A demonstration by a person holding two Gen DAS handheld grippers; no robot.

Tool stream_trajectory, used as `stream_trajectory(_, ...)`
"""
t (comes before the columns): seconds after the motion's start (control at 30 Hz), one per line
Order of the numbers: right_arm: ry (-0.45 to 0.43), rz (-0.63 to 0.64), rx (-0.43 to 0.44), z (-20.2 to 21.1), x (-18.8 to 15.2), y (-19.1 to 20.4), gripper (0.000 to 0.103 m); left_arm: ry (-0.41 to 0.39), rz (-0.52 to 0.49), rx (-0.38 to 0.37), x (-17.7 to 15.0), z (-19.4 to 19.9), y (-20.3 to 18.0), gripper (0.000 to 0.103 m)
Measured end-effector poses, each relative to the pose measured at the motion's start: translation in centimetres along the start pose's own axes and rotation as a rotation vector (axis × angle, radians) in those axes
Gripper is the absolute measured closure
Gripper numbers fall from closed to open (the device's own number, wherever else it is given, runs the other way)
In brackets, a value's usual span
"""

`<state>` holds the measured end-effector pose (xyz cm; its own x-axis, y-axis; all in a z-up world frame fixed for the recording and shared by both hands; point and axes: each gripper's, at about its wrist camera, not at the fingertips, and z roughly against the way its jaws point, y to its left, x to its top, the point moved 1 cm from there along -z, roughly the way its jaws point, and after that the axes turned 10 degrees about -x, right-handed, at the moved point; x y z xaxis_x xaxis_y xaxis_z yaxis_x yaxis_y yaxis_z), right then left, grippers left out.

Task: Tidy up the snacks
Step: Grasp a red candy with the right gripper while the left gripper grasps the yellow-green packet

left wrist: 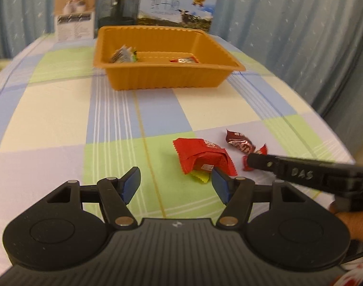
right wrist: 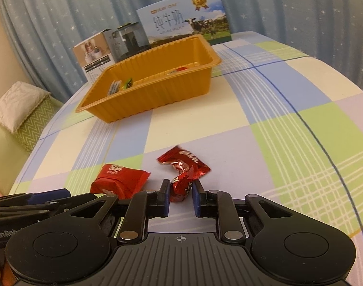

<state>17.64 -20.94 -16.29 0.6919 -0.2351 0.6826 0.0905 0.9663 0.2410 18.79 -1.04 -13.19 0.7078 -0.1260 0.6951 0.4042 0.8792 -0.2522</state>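
Presently: right gripper point(right wrist: 180, 197) clamped on a dark red candy point(right wrist: 181, 188) on the checked tablecloth point(right wrist: 288, 131); left gripper point(left wrist: 175, 184) half open, empty, beside a red packet point(left wrist: 202, 156); orange tray point(left wrist: 167, 78) well beyond.

Between the orange tray point(left wrist: 167, 76) and the near sweets, the worktop point(left wrist: 62, 119) lies bare, open for passing. Behind the tray, boxes point(right wrist: 183, 23) and a dark jar point(right wrist: 128, 38) stand close together, blocking that side. Left and right of the tray the cloth is open.
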Motion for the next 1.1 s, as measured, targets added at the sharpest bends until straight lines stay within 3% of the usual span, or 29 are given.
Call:
stream_trajectory(0.2,0.006,-0.025,-0.007,0.3,0.1,-0.9,0.084,0.010,-0.111,0.008,1.6,-1.9,-0.5,0.039)
stream_trajectory(0.27,0.005,-0.028,-0.010,0.3,0.1,-1.0,0.084,-0.001,-0.154,0.003,2.1,-2.1,-0.9,0.031)
stream_trajectory(0.33,0.006,-0.037,-0.011,0.3,0.1,-1.2,0.084,-0.002,-0.188,-0.001,2.4,-2.6,-1.2,0.031)
stream_trajectory(0.53,0.003,-0.060,-0.023,0.4,0.2,-1.6,0.084,0.044,-0.197,-0.034,2.1,-4.1,-1.4,0.031)
stream_trajectory(0.63,0.008,-0.075,-0.023,0.4,0.3,-1.7,0.084,0.060,-0.236,-0.044,1.5,-4.4,-2.0,0.038)
stream_trajectory(0.77,0.007,-0.069,-0.021,0.5,0.3,-1.5,0.084,0.076,-0.258,-0.055,1.1,-4.7,-2.6,0.064)
stream_trajectory(0.87,0.006,-0.066,-0.022,0.5,0.3,-1.5,0.084,0.090,-0.263,-0.057,0.8,-5.0,-2.8,0.078)
stream_trajectory(1.1,-0.019,-0.004,-0.025,0.9,0.1,-0.5,0.084,0.088,-0.169,-0.041,0.0,-3.6,-2.4,0.085)
